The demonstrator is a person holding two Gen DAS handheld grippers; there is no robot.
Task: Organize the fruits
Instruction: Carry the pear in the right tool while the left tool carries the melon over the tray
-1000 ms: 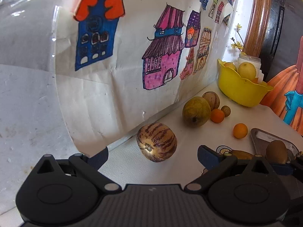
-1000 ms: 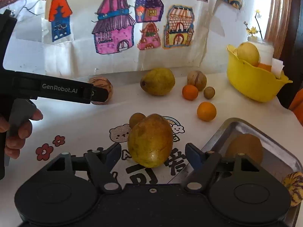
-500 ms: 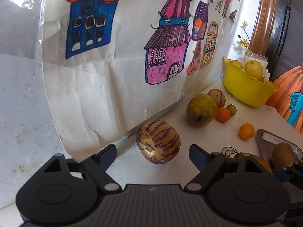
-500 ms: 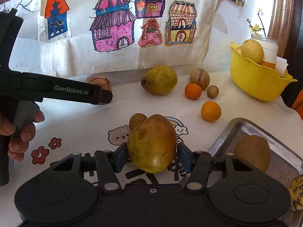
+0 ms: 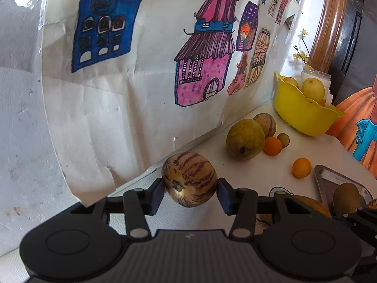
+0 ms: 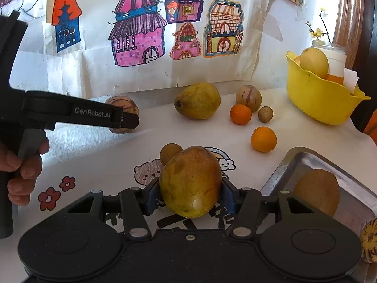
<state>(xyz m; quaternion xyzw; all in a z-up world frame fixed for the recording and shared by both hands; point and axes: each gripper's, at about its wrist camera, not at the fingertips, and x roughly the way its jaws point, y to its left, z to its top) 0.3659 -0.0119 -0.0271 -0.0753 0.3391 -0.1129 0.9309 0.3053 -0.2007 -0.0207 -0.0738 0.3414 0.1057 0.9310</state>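
Note:
A round tan fruit with purple stripes [image 5: 189, 181] lies on the white table by the wall. My left gripper [image 5: 190, 188] has its jaws closing on it, and both blue pads touch its sides. In the right wrist view the left gripper [image 6: 127, 120] reaches in from the left and partly hides this striped fruit [image 6: 122, 103]. My right gripper [image 6: 189, 195] is shut on a large yellow-brown mango [image 6: 190, 181], one pad pressed on each side. A metal tray [image 6: 282, 165] at the right holds a brown fruit [image 6: 317, 192].
A yellow bowl [image 6: 315, 101] with fruit stands at the back right. Near the wall lie a green mango [image 6: 198, 100], another striped fruit [image 6: 248, 97], two tangerines [image 6: 240, 114] [image 6: 263, 139] and a small brown fruit [image 6: 265, 114]. Another small brown fruit [image 6: 169, 153] sits behind the held mango.
The left jaws went from wide open to pads touching the striped fruit. The right jaws closed from beside the mango onto its sides. Neither hand shifted much.

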